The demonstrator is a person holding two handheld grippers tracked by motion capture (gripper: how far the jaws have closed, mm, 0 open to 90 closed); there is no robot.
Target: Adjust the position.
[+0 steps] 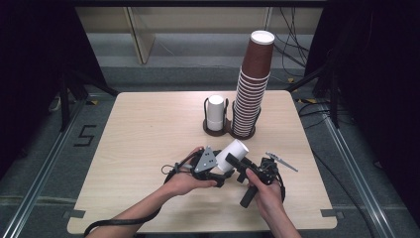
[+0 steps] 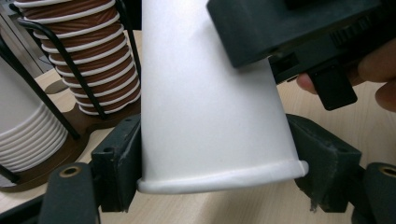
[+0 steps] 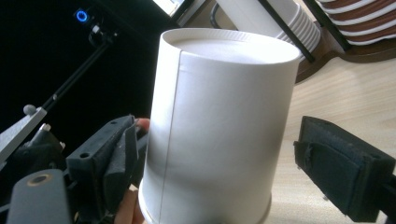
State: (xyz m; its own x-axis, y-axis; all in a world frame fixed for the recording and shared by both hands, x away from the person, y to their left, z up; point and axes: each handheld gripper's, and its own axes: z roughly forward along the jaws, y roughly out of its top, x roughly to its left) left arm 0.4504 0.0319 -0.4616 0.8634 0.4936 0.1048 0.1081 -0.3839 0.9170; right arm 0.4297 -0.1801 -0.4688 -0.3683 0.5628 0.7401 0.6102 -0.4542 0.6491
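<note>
A white paper cup [image 1: 234, 152] hangs tilted above the table's front middle, between both grippers. My left gripper [image 1: 210, 167] is shut on it: in the left gripper view both pads [image 2: 122, 158] press the cup [image 2: 210, 102] just above its rolled rim. My right gripper [image 1: 238, 168] reaches in from the right. In the right gripper view the cup [image 3: 219, 121] stands between the jaws of this gripper [image 3: 229, 168]. The left pad [image 3: 122, 161] is close beside the cup wall, the right pad stands clear of it, so this gripper is open.
At the table's far middle a black wire holder carries a short stack of white cups [image 1: 215, 114] and a tall stack of brown cups [image 1: 251, 94]. A person's hands hold both grippers near the front edge of the wooden table [image 1: 143, 134].
</note>
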